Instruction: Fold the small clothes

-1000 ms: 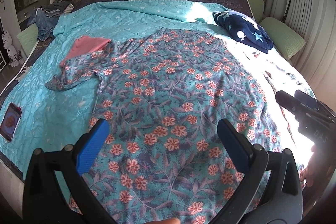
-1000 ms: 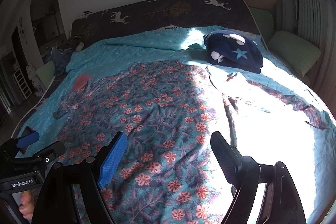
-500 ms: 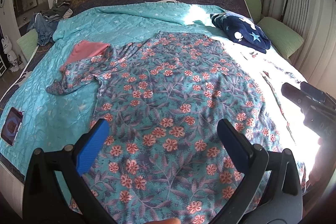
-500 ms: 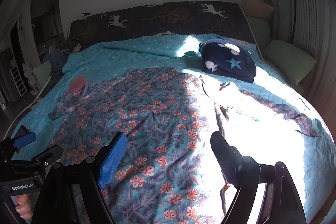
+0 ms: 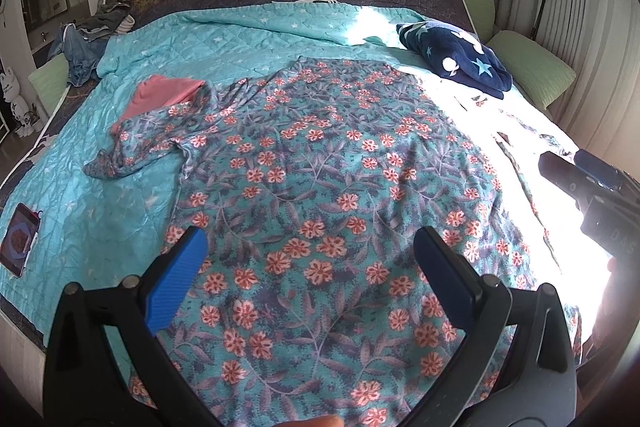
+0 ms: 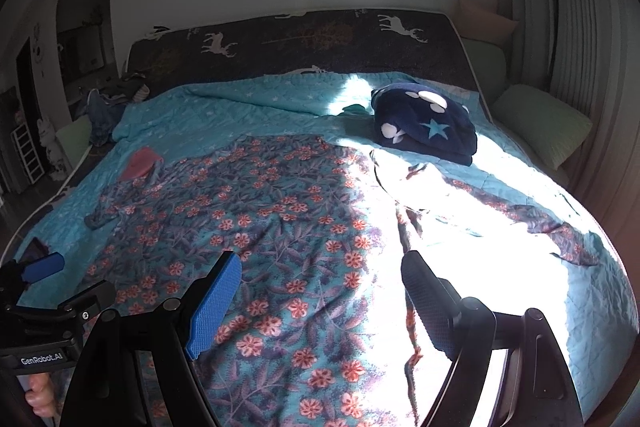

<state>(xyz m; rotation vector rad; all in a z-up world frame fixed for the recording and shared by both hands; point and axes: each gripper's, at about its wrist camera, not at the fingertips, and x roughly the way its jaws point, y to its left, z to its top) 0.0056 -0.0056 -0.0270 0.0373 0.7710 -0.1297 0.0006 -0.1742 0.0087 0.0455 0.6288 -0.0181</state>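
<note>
A teal floral garment (image 5: 320, 195) with pink flowers lies spread flat across the bed, one sleeve (image 5: 136, 147) stretched to the left. In the right wrist view the same garment (image 6: 260, 227) runs into bright sunlight, its other sleeve (image 6: 540, 223) reaching right. My left gripper (image 5: 308, 259) hovers open above the garment's lower part, nothing between its fingers. My right gripper (image 6: 320, 291) is open too, above the hem. Each gripper shows at the edge of the other's view: the right one (image 5: 588, 183), the left one (image 6: 48, 279).
A pink cloth (image 5: 160, 95) lies under the left sleeve. A navy star blanket (image 5: 456, 59) sits at the back right beside green pillows (image 5: 532, 67). A phone (image 5: 20, 239) rests near the bed's left edge. Jeans (image 5: 84, 51) are piled at the back left.
Both grippers have risen and drawn back a little from the bed, so more of the headboard and wall shows. Both stay open; the garment has not moved.
</note>
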